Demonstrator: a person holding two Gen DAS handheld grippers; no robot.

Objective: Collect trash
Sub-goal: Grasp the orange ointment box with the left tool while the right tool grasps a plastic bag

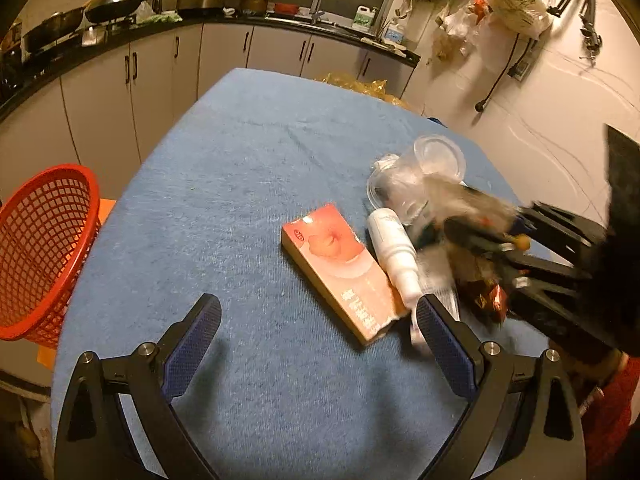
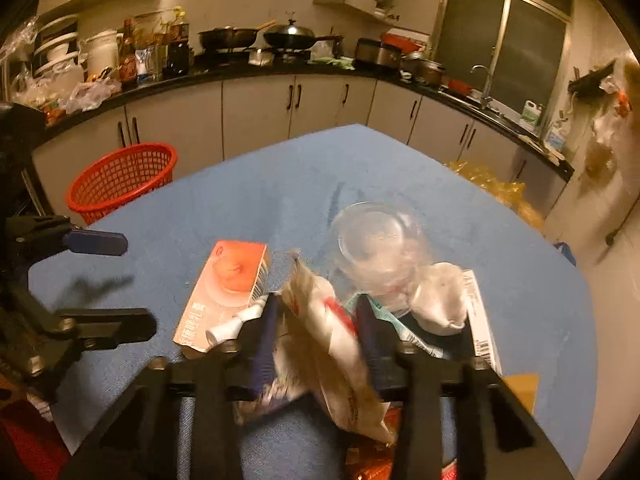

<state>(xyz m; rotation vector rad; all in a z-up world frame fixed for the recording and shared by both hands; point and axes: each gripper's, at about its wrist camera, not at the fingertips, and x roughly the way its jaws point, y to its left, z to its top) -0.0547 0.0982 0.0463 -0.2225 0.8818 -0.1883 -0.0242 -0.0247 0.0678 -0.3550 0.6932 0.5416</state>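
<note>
On the blue tablecloth point(image 1: 248, 168) lies an orange carton point(image 1: 340, 268) with a small white bottle point(image 1: 394, 252) along its right side. Behind them a clear plastic cup point(image 1: 424, 172) lies tipped over. My left gripper point(image 1: 318, 312) is open just in front of the carton's near end, nothing between its pads. My right gripper point(image 2: 320, 334) is shut on a crumpled white wrapper point(image 2: 328, 332), blurred, and in the left wrist view this right gripper point(image 1: 468, 232) comes in from the right. The carton point(image 2: 228, 284), bottle point(image 2: 236, 322) and cup point(image 2: 376, 236) sit just beyond its fingers.
A red mesh basket point(image 1: 44, 248) point(image 2: 124, 176) stands off the table's left edge. A white wad point(image 2: 440, 300) and a barcoded box point(image 2: 480, 312) lie right of the right gripper. A yellow plastic bag point(image 2: 496, 188) sits beyond the far edge, with kitchen cabinets point(image 1: 132, 80) behind.
</note>
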